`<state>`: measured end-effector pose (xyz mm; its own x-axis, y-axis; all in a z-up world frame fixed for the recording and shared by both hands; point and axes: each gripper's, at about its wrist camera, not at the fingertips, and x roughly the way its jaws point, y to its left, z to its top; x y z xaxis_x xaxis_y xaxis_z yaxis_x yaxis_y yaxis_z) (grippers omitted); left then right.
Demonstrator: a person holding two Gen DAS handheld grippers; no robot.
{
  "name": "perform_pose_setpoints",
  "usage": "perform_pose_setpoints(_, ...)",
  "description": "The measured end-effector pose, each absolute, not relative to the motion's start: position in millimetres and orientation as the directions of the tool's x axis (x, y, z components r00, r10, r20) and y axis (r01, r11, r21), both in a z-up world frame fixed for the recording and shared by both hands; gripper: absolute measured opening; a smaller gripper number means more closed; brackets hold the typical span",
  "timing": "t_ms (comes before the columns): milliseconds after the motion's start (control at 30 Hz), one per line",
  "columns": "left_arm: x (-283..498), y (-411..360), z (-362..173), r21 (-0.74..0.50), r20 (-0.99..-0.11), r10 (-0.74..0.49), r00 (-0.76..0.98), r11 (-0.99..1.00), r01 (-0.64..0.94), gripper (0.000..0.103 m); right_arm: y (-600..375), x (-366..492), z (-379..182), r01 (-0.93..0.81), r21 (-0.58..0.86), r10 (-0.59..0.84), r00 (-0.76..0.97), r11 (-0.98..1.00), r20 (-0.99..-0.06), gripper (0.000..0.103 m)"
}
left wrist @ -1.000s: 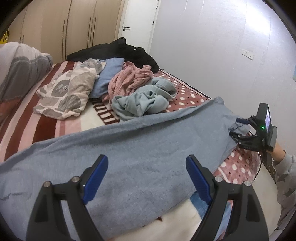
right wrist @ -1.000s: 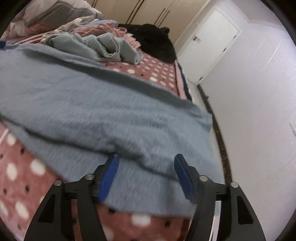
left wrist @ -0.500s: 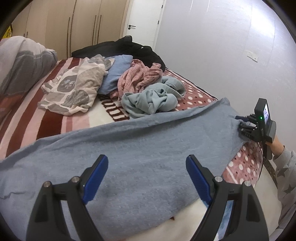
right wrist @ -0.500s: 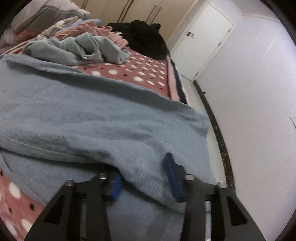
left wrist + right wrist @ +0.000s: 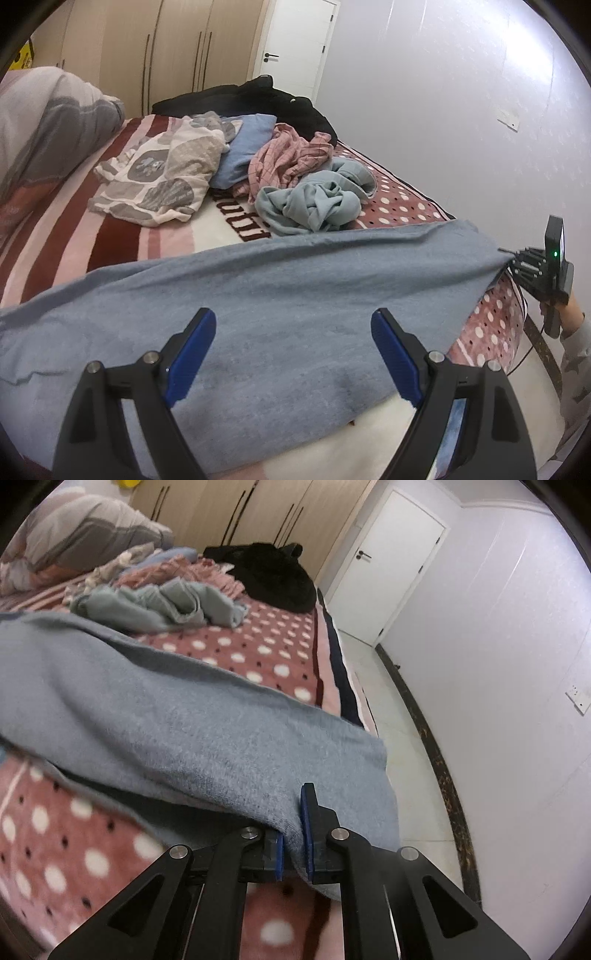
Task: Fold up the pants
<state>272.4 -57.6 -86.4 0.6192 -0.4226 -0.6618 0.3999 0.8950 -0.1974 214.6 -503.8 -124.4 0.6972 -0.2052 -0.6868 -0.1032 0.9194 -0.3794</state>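
Grey-blue pants (image 5: 280,306) lie spread across the near part of the bed; they also show in the right wrist view (image 5: 177,723). My left gripper (image 5: 293,350) is open, hovering just above the pants' near edge, holding nothing. My right gripper (image 5: 293,836) is shut on the pants' end at the bed's right edge and lifts it slightly. The right gripper also shows in the left wrist view (image 5: 517,262), pinching the cloth's right corner.
A pile of other clothes lies behind the pants: a light teal garment (image 5: 314,203), pink plaid (image 5: 291,158), a patterned cream top (image 5: 162,177), a black garment (image 5: 258,99). A duvet (image 5: 44,122) is at far left. A wall and floor strip (image 5: 399,716) run along the bed's right.
My right gripper closed on the pants' end and pulled it taut to the right. My left gripper stayed open over the pants, with its view shifting slightly.
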Motion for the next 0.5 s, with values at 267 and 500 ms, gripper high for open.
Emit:
perform_pose_setpoints(267, 260.9, -26.5, -89.1, -0.187, -0.670, -0.365, 0.647, 0.926, 0.328, 0.084, -512.7, 205.8, -142.6, -0.072, -0.311, -0.189, 0.659, 0.948, -0.728, 0.016)
perform_pose_setpoints(500, 234.6, 52.2, -90.6, -0.240, -0.649, -0.266, 0.713, 0.961, 0.140, 0.092, -515.3, 177.4, -116.0, -0.040, -0.184, -0.106, 0.688, 0.982, -0.718, 0.041)
